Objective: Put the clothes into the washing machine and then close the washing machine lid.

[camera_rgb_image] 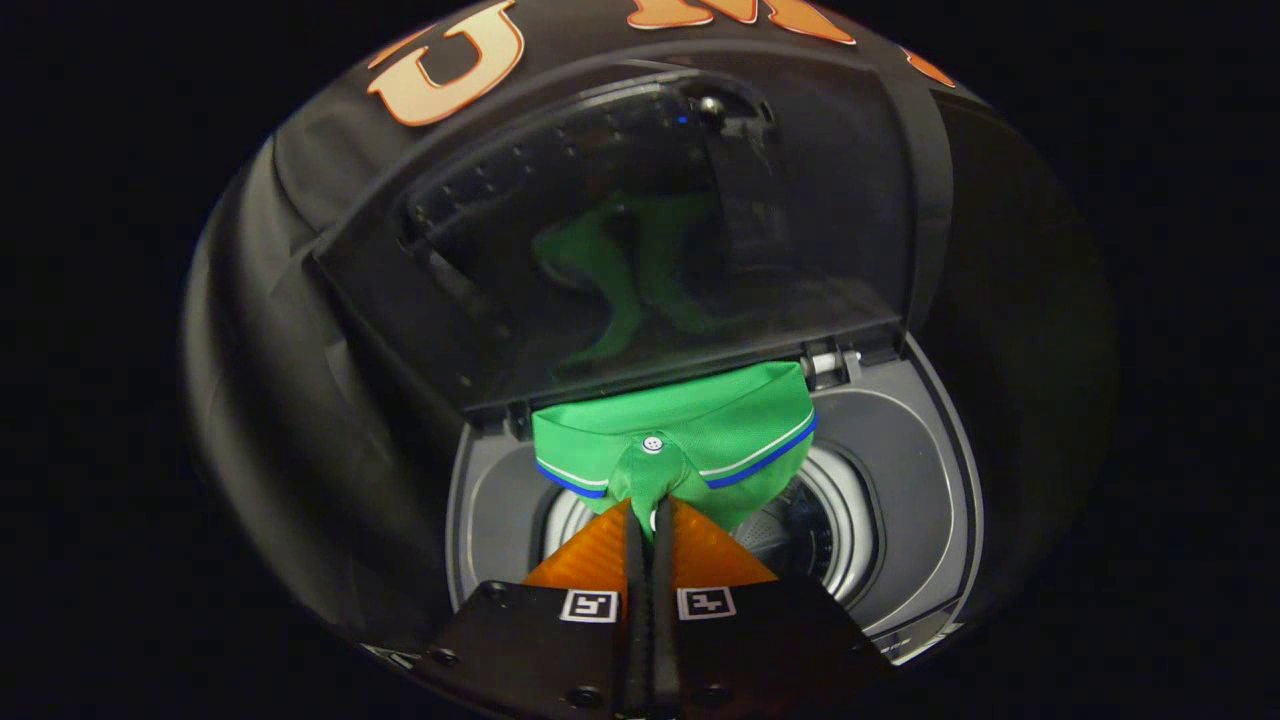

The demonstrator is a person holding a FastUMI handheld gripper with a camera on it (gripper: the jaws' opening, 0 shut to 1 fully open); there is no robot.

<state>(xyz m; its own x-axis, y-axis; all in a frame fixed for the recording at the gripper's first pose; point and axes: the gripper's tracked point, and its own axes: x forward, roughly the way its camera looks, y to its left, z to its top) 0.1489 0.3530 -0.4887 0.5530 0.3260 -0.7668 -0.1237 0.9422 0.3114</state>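
Currently green polo shirt (690, 435) is hanging over the open drum (840, 540) of the washing machine (920, 480), pinched at the collar placket. Gripper (652, 515) fingers are clamping together on the fabric. Lid (640, 240) is standing raised behind, reflecting the shirt.

Black cloth booth wall (300, 160) behind.

Tongs (650, 520): black screwed body, two square coded markers.
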